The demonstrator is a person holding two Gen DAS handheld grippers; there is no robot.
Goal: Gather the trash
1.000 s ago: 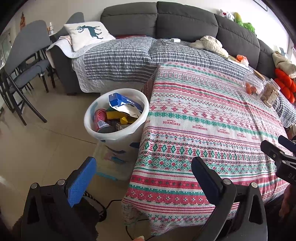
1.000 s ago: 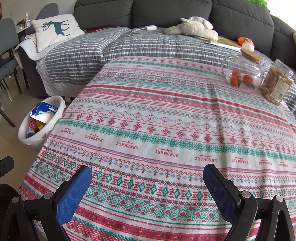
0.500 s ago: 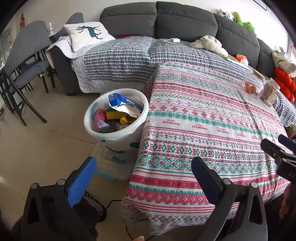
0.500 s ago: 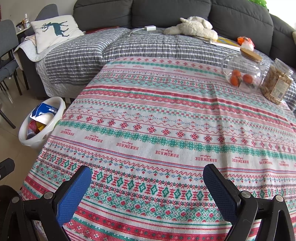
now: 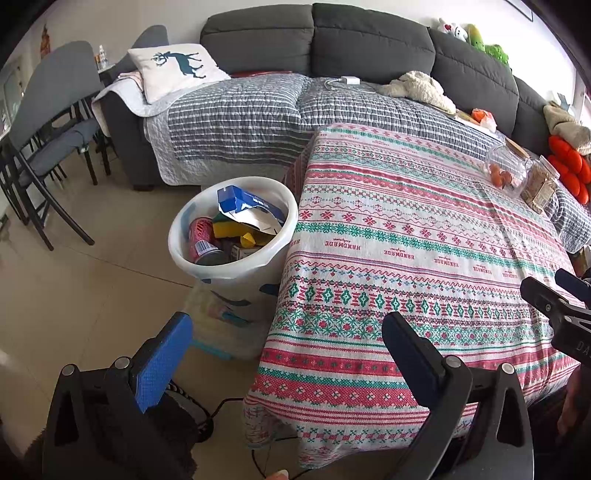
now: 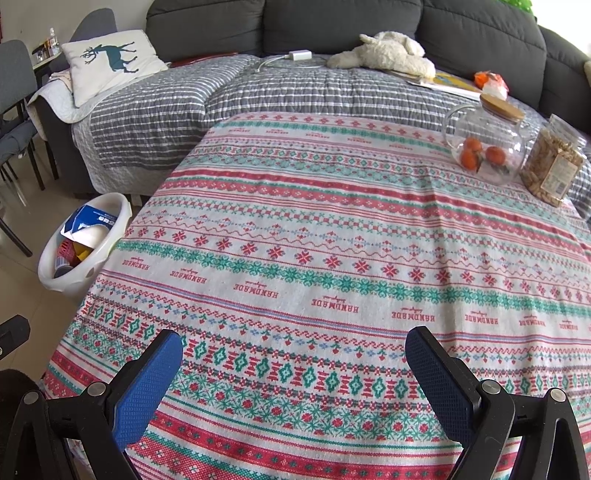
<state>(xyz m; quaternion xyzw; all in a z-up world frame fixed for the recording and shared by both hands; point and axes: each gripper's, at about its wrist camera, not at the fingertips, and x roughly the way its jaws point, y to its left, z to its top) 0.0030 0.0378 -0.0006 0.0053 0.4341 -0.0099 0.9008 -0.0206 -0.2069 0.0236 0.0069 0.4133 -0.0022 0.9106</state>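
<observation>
A white plastic bin [image 5: 232, 273] stands on the tiled floor [image 5: 74, 288], pressed against the left edge of a table draped in a red, green and white patterned cloth [image 5: 406, 236]. We see the bin nearly full: a blue and white carton [image 5: 240, 201] lies on top, with a pink-red can [image 5: 201, 236], yellow pieces [image 5: 225, 229] and a small printed box [image 5: 245, 253] packed beneath it. From the right wrist view the same bin [image 6: 110, 236] sits low at the left, its rim level with the hanging cloth.

We hold the left gripper [image 5: 286, 347] above the table's near left corner, its blue-padded fingers [image 5: 162, 362] spread wide with nothing between them and touching nothing. The right gripper [image 6: 293, 363] hangs over the near edge of the cloth, its fingers [image 6: 147, 387] equally wide apart and empty.

On the far right of the table a glass jar with a wooden lid [image 6: 487, 147] holds orange fruit, just beside a clear container [image 6: 554, 166] of what may be nuts or biscuits; the view is too coarse to tell which. Behind the table a grey sofa [image 6: 332, 22] carries a striped quilt [image 6: 184, 110], a deer-print cushion [image 6: 110, 62] and a cream plush toy [image 6: 391, 53].
</observation>
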